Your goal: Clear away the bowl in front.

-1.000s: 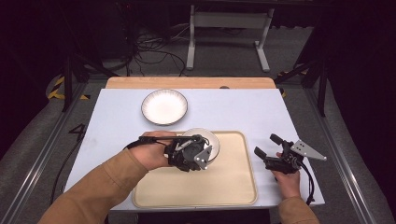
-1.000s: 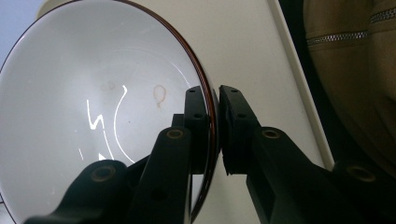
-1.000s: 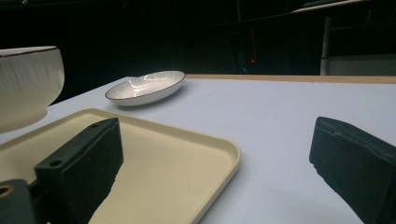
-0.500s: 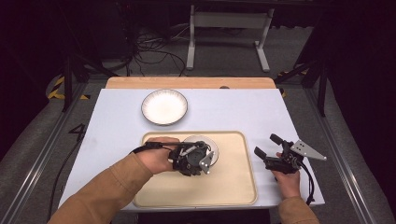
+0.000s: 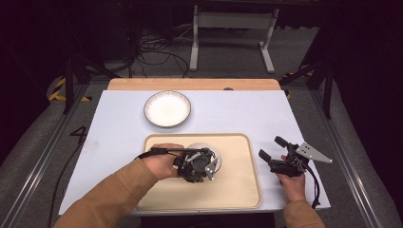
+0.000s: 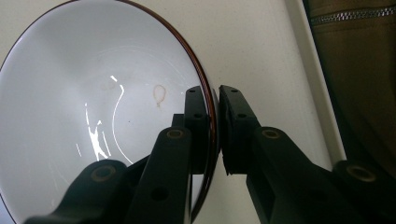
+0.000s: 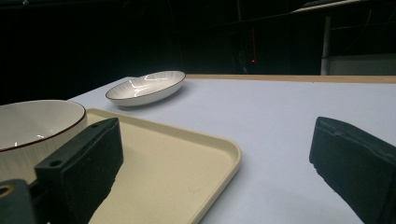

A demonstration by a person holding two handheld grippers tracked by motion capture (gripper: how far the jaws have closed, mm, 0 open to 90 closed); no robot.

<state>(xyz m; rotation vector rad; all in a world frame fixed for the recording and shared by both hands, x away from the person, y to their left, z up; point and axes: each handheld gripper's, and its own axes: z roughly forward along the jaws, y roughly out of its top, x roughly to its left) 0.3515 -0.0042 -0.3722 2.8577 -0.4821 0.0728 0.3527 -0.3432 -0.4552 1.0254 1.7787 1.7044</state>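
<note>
Cream plastic tray on a pale blue table, near its front edge. White bowl with a thin brown rim on the tray's far left part, tilted. Left gripper clamped on that rim, one jaw inside the bowl, the other outside, the rim pinched between them. Right gripper just right of the tray, above the table, jaws spread wide, holding nothing. Second dish, a shallow white plate, farther back on the table, well apart from the tray; seen too beyond the tray as plate.
</note>
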